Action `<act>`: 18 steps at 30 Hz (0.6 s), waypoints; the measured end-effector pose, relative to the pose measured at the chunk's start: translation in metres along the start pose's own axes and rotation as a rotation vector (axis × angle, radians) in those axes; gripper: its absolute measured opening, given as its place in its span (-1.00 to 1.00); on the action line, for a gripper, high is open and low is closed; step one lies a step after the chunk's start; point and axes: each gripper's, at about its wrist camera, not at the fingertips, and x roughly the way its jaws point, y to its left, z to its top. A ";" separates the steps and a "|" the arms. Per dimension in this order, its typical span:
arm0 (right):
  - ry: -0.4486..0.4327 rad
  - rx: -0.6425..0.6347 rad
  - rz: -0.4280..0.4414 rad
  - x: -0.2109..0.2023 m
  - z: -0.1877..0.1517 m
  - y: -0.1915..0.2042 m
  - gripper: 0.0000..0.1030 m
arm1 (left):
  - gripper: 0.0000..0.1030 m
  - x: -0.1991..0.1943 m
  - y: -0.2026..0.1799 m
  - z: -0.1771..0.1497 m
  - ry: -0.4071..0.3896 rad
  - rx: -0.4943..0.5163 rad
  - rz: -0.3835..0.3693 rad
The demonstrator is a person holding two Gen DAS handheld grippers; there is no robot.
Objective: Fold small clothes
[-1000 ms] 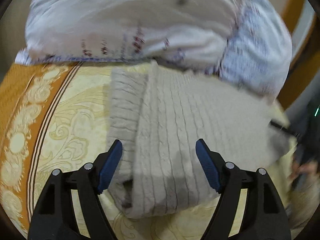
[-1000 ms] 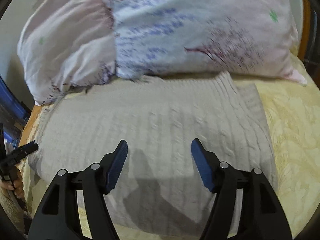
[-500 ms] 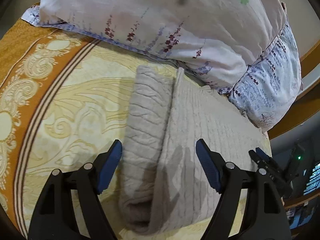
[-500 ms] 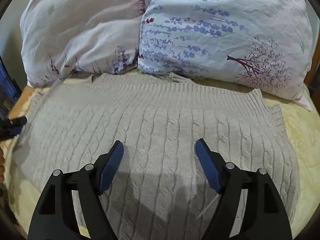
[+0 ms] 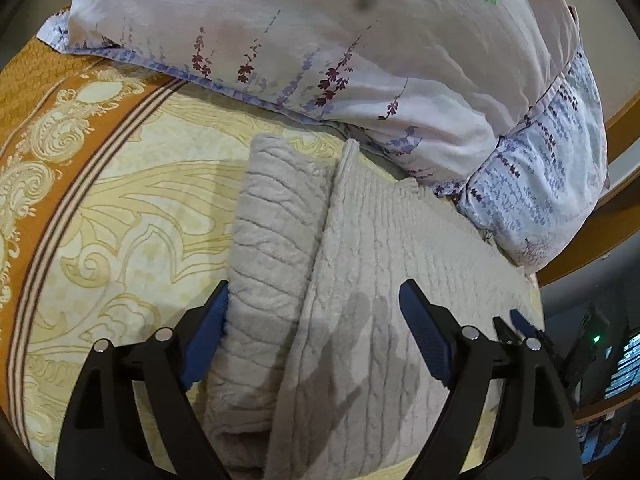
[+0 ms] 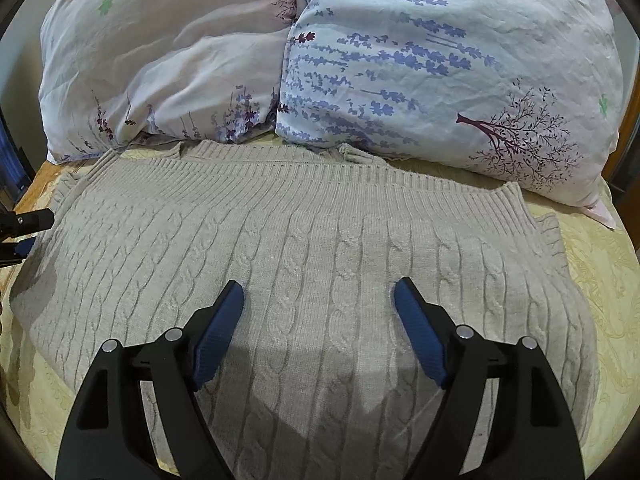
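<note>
Sweater (image 6: 320, 264): beige cable-knit, lying flat on the bed, ribbed hem edge facing the pillows; landmark for everything below
Sweater fold: in the left wrist view a sleeve or side panel (image 5: 272, 280) is folded over along the sweater's left side, a raised ridge running lengthwise where it meets the body
Bed cover (image 5: 120, 220): yellow with cream scroll pattern and an orange border band, under the sweater on all visible sides
Pillows: pale pink floral pillow (image 6: 160, 52) and light blue floral pillow (image 6: 440, 60), side by side just beyond the sweater's far edge, blue one touching or overlapping the hem
Left tool (image 5: 314, 336): open, blue pads spread wide, nothing between them but fabric below; hovers over the folded side of the sweater, left pad (image 5: 208, 340) right at the fold's outer edge, contact with the knit cannot be told
Right tool (image 6: 318, 332): open, pads apart, empty; sits above the sweater's near middle, casting a shadow on the knit
Cross view: the left tool's tip shows at the sweater's left edge in the right wrist view (image 6: 24, 224); the right tool shows at the sweater's right edge in the left wrist view (image 5: 520, 328)
Background: wooden bed frame (image 5: 600, 216) beyond the pillows, dim room to the sweater's right
</note>
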 end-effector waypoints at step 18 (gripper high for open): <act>-0.001 -0.004 0.001 0.000 0.000 -0.001 0.55 | -0.37 0.020 -0.005 -0.004 0.057 -0.110 -0.115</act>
